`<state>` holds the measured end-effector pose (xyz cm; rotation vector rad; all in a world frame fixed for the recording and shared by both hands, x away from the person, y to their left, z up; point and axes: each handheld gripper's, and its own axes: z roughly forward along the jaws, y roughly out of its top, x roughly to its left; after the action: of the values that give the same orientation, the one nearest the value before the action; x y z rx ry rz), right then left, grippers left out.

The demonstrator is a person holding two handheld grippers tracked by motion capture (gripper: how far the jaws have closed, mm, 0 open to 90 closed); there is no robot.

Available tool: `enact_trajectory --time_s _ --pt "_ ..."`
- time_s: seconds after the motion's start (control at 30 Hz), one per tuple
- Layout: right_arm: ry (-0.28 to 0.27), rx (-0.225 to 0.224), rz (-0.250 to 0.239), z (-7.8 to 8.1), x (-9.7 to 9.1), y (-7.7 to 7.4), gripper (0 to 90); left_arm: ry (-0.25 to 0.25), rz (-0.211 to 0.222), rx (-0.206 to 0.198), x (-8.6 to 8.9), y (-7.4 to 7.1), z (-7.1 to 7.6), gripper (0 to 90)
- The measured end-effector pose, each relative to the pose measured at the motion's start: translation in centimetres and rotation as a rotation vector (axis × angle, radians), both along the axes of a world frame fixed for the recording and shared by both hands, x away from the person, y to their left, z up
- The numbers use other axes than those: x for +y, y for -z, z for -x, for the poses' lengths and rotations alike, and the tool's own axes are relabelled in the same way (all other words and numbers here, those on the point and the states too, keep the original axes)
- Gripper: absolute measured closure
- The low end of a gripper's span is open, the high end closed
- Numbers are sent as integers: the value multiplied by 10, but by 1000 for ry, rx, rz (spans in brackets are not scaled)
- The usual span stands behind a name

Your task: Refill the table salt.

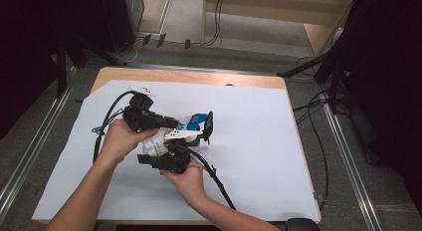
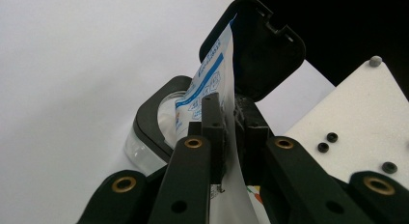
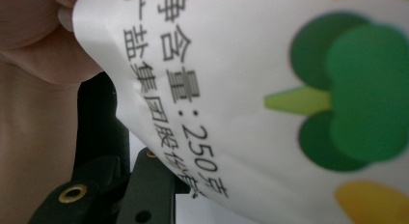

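Bag (image 2: 212, 84) tip sits in the jar (image 2: 149, 122), pinched by the left gripper (image 2: 230, 137); right gripper (image 1: 171, 159), at 6 o'clock, grips its bottom. Next: tip it up.

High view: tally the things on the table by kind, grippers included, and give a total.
Grippers: 2, the left gripper and the right gripper
White printed bag: 1
Clear container with black hinged lid: 1
White sheet over the table: 1
Total: 5
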<state>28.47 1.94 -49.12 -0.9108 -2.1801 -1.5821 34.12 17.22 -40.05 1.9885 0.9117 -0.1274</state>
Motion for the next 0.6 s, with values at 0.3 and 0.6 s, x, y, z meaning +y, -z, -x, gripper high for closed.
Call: enact_trajectory --time_s 0.3,0.6 --pt "-6 -40 19 2 1 0 638 -11 2 1 1 -1 0 879" --pt "-29 -68 56 3 5 0 577 -14 1 5 1 0 0 884"
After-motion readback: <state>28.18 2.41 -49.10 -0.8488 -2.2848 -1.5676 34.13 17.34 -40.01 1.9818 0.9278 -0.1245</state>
